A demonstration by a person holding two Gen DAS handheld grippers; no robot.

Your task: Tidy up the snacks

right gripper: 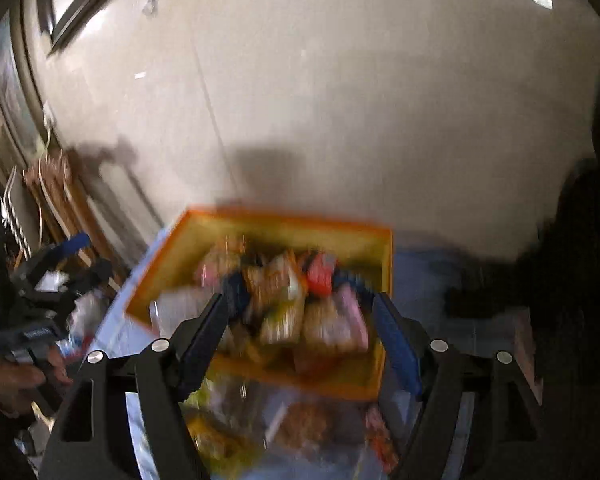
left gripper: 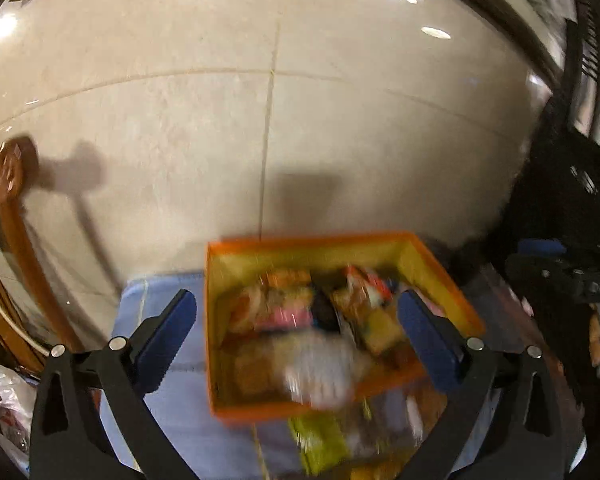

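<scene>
An orange box point(left gripper: 236, 248) with a yellow inside stands on a light blue cloth point(left gripper: 168, 292) and holds several snack packets point(left gripper: 284, 304). My left gripper point(left gripper: 296, 312) is open above the box, its blue pads point(left gripper: 168, 332) wide apart and empty. More packets point(left gripper: 320, 436) lie in front of the box. In the right wrist view the same box point(right gripper: 284, 216) holds blurred packets point(right gripper: 284, 304). My right gripper point(right gripper: 304, 312) is open just over them, with nothing between its pads point(right gripper: 396, 344). Loose packets point(right gripper: 300, 420) lie below it.
A pale tiled wall point(left gripper: 260, 100) rises behind the table. A carved wooden chair point(left gripper: 8, 200) stands at the left. The other gripper and a hand show at the left of the right wrist view point(right gripper: 28, 340). Dark objects point(left gripper: 572, 240) stand at the right.
</scene>
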